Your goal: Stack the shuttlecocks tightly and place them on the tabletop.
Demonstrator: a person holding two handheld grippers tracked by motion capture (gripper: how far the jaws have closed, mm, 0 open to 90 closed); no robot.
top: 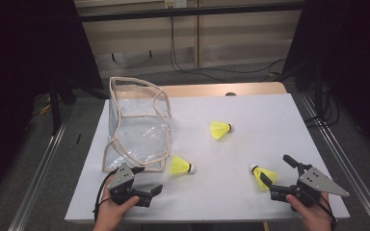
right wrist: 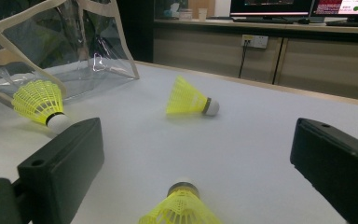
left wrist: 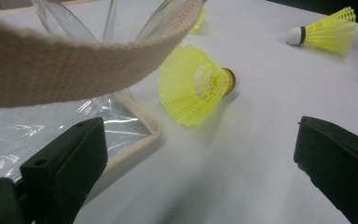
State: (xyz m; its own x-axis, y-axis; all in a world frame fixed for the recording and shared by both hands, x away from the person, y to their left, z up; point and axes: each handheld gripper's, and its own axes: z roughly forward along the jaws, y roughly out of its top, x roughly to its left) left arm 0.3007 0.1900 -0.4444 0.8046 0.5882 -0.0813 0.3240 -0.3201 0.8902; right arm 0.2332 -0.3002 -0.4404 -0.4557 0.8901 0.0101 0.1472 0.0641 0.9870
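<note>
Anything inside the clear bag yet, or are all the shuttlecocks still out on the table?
The clear bag looks empty through its transparent walls. Three yellow shuttlecocks lie outside on the table: one beside the bag, one farther back, one between the right claw's jaws.

The high view looks forward and down from above the tabletop's (top: 231, 130) near edge, taking in its whole surface. Each claw view sits low and close over the tabletop; both share the shuttlecock (left wrist: 196, 84) (right wrist: 39, 103) beside the clear bag (left wrist: 42, 70) (right wrist: 74, 42).
</note>
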